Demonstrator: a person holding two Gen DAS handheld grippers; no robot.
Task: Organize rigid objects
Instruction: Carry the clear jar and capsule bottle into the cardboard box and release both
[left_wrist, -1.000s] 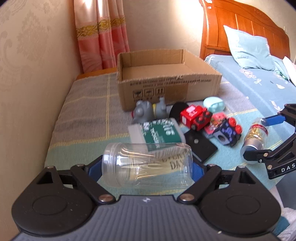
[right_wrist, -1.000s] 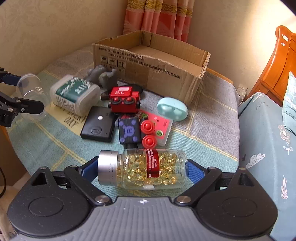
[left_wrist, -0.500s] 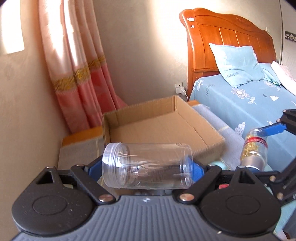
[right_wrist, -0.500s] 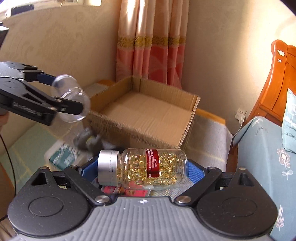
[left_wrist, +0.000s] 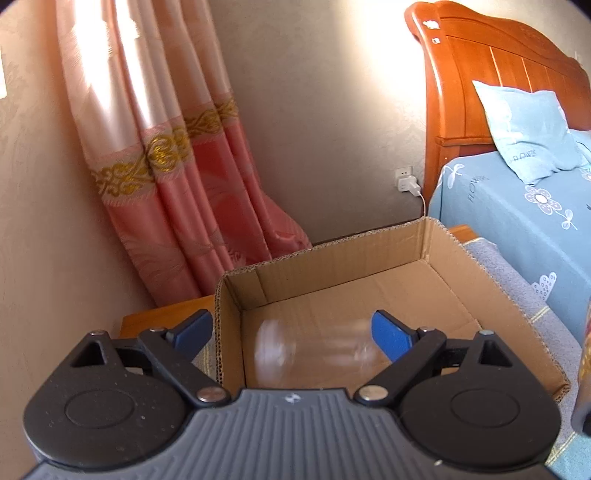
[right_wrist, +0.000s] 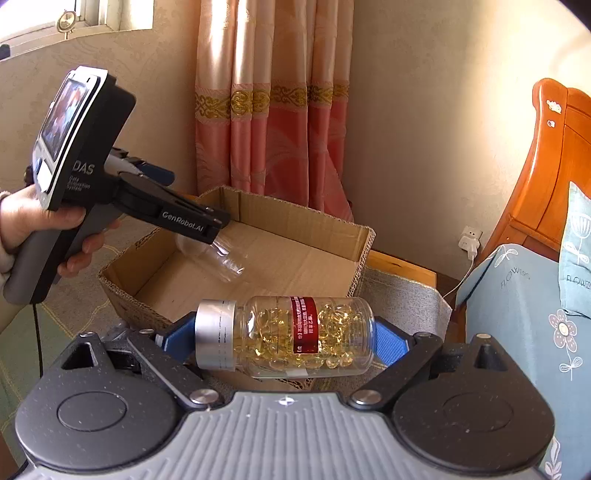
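Note:
My left gripper (left_wrist: 293, 332) is open over the cardboard box (left_wrist: 424, 251). The clear empty jar (left_wrist: 314, 350) is blurred between and below its blue pads, falling into the box. In the right wrist view the jar (right_wrist: 212, 254) hangs just under the left gripper's fingertips (right_wrist: 210, 225), above the box (right_wrist: 295, 221). My right gripper (right_wrist: 271, 338) is shut on a clear bottle of yellow capsules (right_wrist: 295, 336) with a silver cap and red label, held sideways at the box's near edge.
The box sits on a cloth-covered table (right_wrist: 399, 291) beside a pink curtain (left_wrist: 177, 177). A bed with blue sheets (left_wrist: 517, 221) and a wooden headboard (left_wrist: 491, 74) stands to the right. A charger is plugged into the wall socket (left_wrist: 406, 182).
My left gripper moved over the box and opened, and the clear jar has left its pads and is dropping. My right gripper came closer to the box with the capsule bottle.

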